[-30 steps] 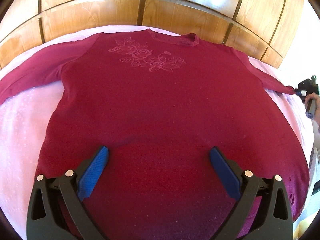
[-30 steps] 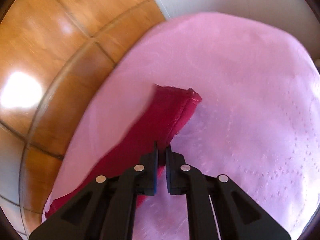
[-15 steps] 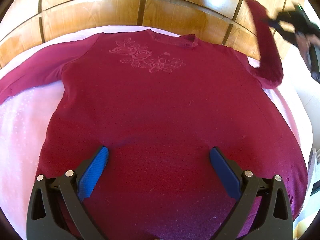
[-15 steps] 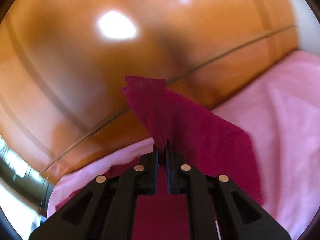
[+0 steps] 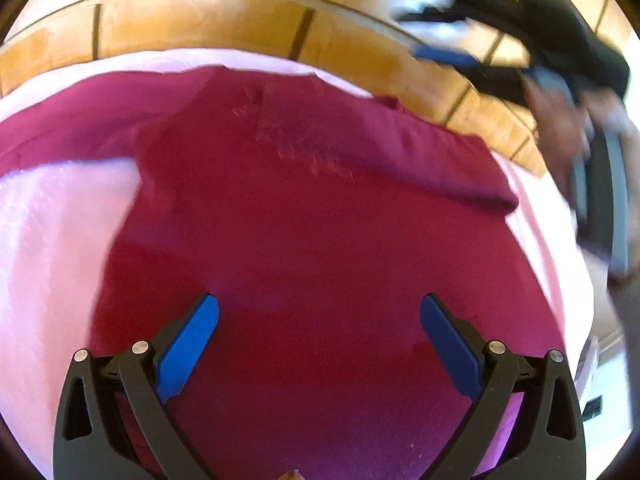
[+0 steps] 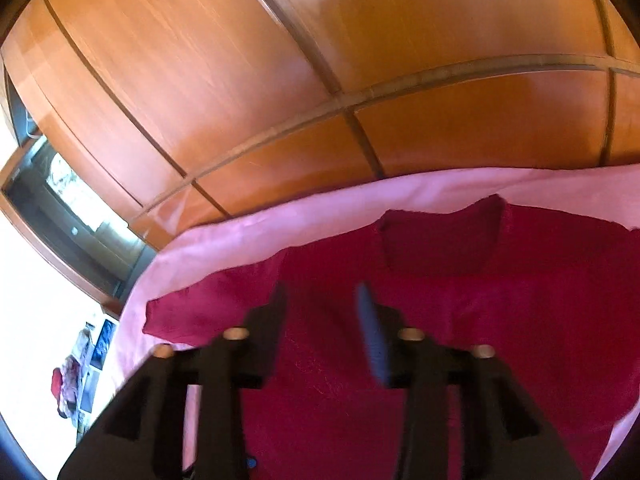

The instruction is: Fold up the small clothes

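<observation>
A dark red long-sleeved top (image 5: 320, 216) lies flat on a pink bedsheet (image 5: 52, 240). Its right sleeve (image 5: 448, 152) now lies folded across the chest; the other sleeve (image 5: 80, 124) stretches out to the left. My left gripper (image 5: 318, 320) hovers open over the lower part of the top, nothing between its blue pads. My right gripper (image 6: 320, 304) is above the chest, its jaws opening and empty; in the right wrist view the folded sleeve's cuff (image 6: 440, 244) lies ahead of it. In the left wrist view the right gripper (image 5: 436, 36) shows blurred at the upper right, held by a hand (image 5: 560, 132).
A glossy wooden panelled headboard (image 6: 320, 80) runs behind the bed. In the right wrist view, a dark framed opening (image 6: 68, 200) and small items on a pale floor (image 6: 76, 376) are at the left. The bed's right edge (image 5: 560, 280) drops off near the hand.
The right gripper carried the right sleeve up and across onto the chest, then let go of it and its jaws parted. The left gripper lifted slightly and rolled, staying open.
</observation>
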### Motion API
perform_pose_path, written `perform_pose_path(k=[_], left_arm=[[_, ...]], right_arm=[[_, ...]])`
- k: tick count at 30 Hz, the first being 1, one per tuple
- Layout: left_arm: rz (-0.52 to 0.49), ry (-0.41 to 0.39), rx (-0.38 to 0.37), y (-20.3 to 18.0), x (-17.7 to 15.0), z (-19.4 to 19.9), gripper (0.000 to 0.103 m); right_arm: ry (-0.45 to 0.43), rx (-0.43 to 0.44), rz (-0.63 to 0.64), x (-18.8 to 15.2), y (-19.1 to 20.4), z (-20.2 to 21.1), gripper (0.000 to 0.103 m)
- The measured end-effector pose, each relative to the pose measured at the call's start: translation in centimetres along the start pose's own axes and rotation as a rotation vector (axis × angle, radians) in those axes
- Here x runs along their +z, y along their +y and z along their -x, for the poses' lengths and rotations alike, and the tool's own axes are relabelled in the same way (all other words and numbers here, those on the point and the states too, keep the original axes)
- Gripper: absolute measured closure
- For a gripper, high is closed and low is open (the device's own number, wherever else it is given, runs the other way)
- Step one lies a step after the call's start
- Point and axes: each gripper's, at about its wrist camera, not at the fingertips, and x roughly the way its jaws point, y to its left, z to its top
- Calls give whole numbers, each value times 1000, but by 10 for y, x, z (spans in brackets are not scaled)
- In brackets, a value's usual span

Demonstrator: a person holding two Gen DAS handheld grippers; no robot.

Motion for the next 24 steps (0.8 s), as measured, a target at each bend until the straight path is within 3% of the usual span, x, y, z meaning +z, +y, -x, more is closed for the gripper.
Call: perform_pose_path(k=[2,3,5,9,13,16,18,19,20,21,24], left_arm=[[10,-9,9,7,15,3,4],[18,-15,20,10,21,3,4],[49,-19,25,19,39,1,4],[106,6,32,34,78,-17,4],[168,77,3,44,107,-50,26],[224,103,-37,47,122,-74,29],[221,87,-54,43,129,-78,39],[214,84,-61,41,132,-80,53],[208,85,-73,39,135,-84,74],[202,92,-85,37,138,-87,83],[193,51,-70,36,144,-82,89]], right_arm=[[-19,-8,-28,-9,-16,18,62],[-26,-17,-43,-16,-25,28,55],[-34,-39,-76,-33,-44,51,50],[-47,-126,-182,-71,-94,93,41],[-58,-140,-328,-102,-140,120,38],[-71,-111,-407,-112,-161,126,35],[-82,-77,-439,-111,-169,120,31],[-88,-62,-449,-108,-170,114,30],[-94,-51,-455,-105,-172,112,27],[-106,-38,-463,-100,-174,107,24],[-155,-48,-479,-79,-180,94,21]])
